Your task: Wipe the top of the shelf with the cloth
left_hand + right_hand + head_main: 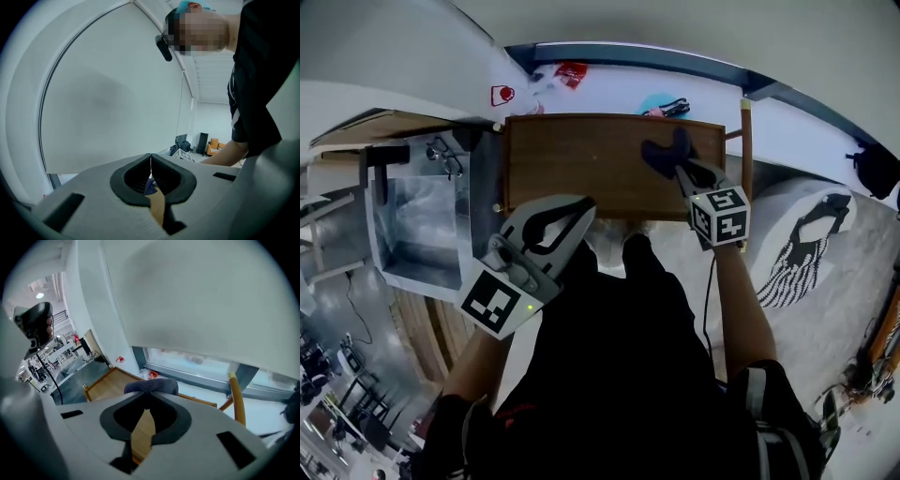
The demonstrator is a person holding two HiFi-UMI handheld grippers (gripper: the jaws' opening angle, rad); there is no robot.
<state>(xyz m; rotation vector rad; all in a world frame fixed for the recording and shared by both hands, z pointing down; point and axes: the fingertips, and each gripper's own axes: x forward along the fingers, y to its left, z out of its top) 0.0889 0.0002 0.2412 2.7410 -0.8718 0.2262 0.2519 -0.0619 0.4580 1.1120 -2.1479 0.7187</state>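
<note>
The brown wooden shelf top (581,159) lies straight ahead in the head view. A dark blue cloth (664,154) rests bunched on its right part, and my right gripper (679,170) is shut on it. In the right gripper view the cloth (151,386) sits pinched at the jaw tips of the right gripper (148,394), with the wooden top (110,383) beyond. My left gripper (584,208) hovers at the shelf's front edge, left of centre. Its jaws meet with nothing between them. The left gripper (150,157) is tilted upward towards a pale wall.
A shiny metal bin (417,225) stands left of the shelf. Red items (571,73) and a turquoise object (660,104) lie on the floor behind it. A wooden post (747,131) rises at the shelf's right end. A white rug with a black print (806,246) lies to the right.
</note>
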